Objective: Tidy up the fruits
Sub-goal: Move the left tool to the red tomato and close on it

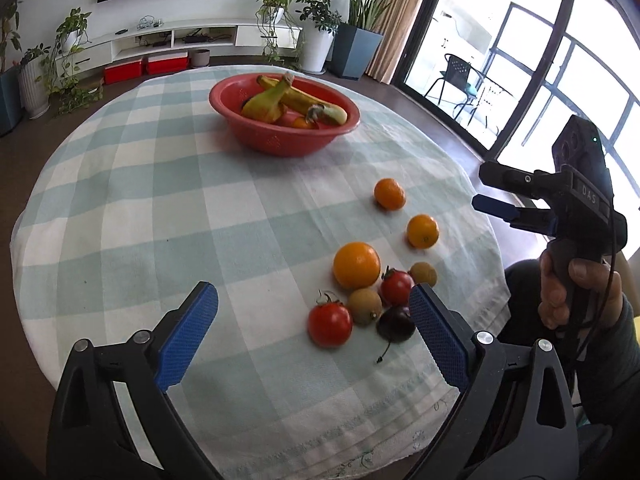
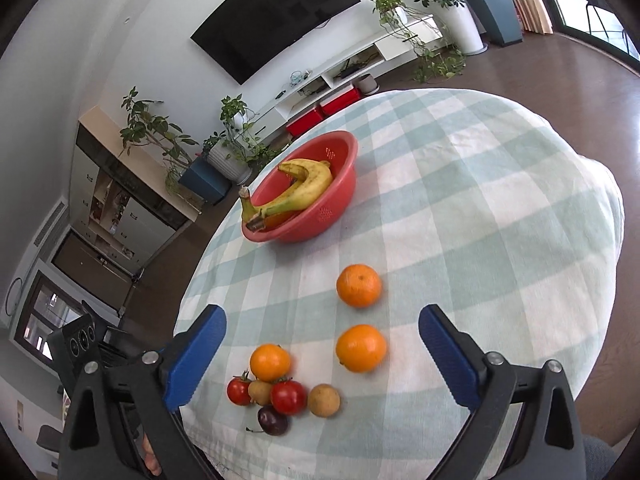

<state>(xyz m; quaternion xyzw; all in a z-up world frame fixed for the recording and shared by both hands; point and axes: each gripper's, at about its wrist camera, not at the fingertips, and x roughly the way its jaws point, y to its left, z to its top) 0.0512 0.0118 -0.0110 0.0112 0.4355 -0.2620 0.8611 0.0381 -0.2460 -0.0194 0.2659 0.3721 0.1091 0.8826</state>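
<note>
While both tools hang above the near edge of the desk (image 1: 120, 200), neither holds anything: the left gripper (image 1: 312, 332) has its blue pads spread wide with only cloth between them, and the right gripper (image 2: 322, 356) stands just as wide, with one orange (image 2: 361, 348) lying on the cloth between its pads — not yet touched. In the left view the right tool shows at the far right edge, gripped by a hand (image 1: 568, 292).

Just ahead of the left gripper sits a tight cluster: two tomatoes (image 1: 330, 324), a dark cherry (image 1: 396, 324) with its stem, small brown fruits (image 1: 364, 306) and a big orange (image 1: 356, 265), several of them touching. Further out lie two more oranges, apart from each other. Beyond them, well across the desk, stands the red bowl (image 1: 280, 140), already holding bananas (image 1: 296, 100) and something orange beneath them.

The sensible step seems to be a loose orange first — it has room on both sides for the pads. Centre the pads on its widest part, come down until they nearly meet the cloth, then close gently. The cluster calls for more care: a pad pushed in there would likely roll a neighbour, and the tomatoes and cherry probably bruise under a hard squeeze. Set each fruit low into the bowl beside the bananas.
</note>
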